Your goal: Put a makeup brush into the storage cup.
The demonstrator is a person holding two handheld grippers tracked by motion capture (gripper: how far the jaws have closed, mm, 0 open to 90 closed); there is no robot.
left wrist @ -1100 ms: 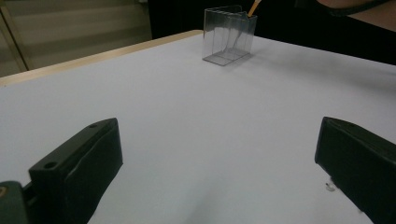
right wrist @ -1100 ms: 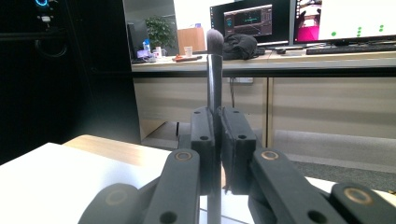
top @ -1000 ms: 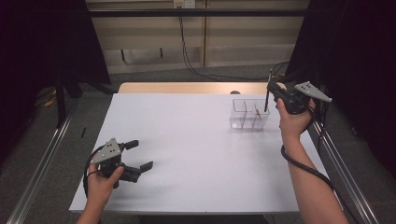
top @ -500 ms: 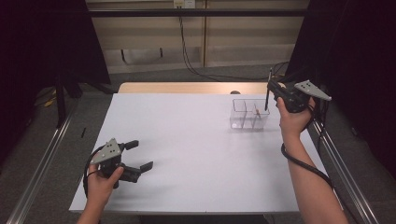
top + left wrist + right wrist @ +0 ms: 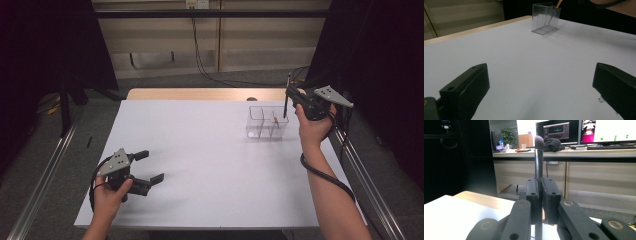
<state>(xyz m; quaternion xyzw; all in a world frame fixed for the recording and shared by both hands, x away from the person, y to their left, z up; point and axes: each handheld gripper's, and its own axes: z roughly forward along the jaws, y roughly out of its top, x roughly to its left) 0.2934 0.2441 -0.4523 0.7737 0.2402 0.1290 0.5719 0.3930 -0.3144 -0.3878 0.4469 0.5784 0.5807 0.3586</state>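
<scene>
Nothing has moved since the earlier frame. The right claw (image 5: 289, 95) stays clamped on an upright brush (image 5: 286, 97) above the clear box (image 5: 267, 123). The left claw (image 5: 150, 166) rests open on the table (image 5: 210, 150).

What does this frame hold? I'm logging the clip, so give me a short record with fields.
table: white top
container: clear divided box, far right, a thin orange-tipped item inside
left gripper: open, low over the near left corner, nothing between the jaws
right gripper: shut on brush
brush: dark, upright, bristles up, held above the box's right end
</scene>
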